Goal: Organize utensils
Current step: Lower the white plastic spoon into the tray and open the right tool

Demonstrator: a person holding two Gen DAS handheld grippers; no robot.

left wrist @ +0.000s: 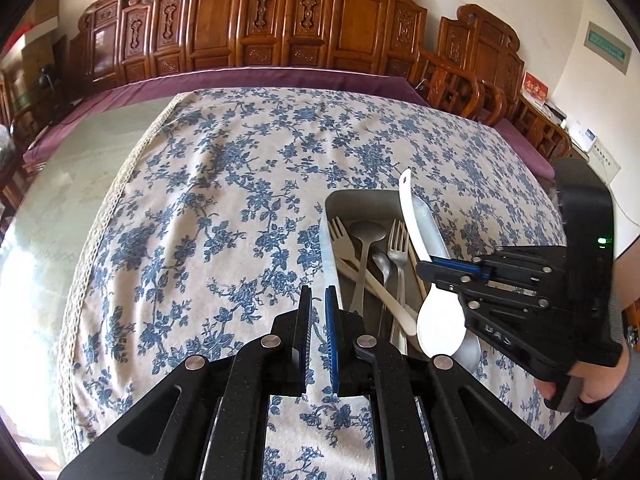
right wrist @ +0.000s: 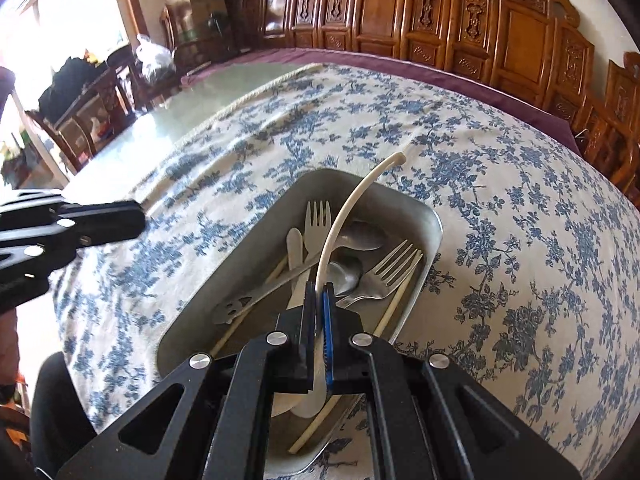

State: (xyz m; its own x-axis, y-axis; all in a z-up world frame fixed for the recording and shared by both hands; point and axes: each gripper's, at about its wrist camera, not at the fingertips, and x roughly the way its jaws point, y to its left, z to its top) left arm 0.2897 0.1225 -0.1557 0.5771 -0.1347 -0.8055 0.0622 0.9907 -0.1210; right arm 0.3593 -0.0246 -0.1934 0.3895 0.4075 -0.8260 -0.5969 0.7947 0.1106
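A metal tray [left wrist: 362, 198] [right wrist: 434, 226] sits on the floral tablecloth and holds metal forks [left wrist: 398, 240] [right wrist: 390, 268], metal spoons [left wrist: 366, 234] [right wrist: 360, 236], a cream plastic fork [left wrist: 340, 236] [right wrist: 317, 216] and chopsticks [right wrist: 394, 302]. My right gripper [right wrist: 319, 290] [left wrist: 426, 266] is shut on a white rice spoon [left wrist: 416, 216] [right wrist: 352, 196] and holds it over the tray, handle pointing up and away. My left gripper [left wrist: 319, 294] hangs just left of the tray, its jaws nearly closed with a narrow gap and nothing between them.
The blue floral tablecloth [left wrist: 224, 184] covers a glass-topped table [left wrist: 44, 216]. Carved wooden chairs [left wrist: 280, 20] line the far side. A wall [left wrist: 580, 40] and a white box stand at the right.
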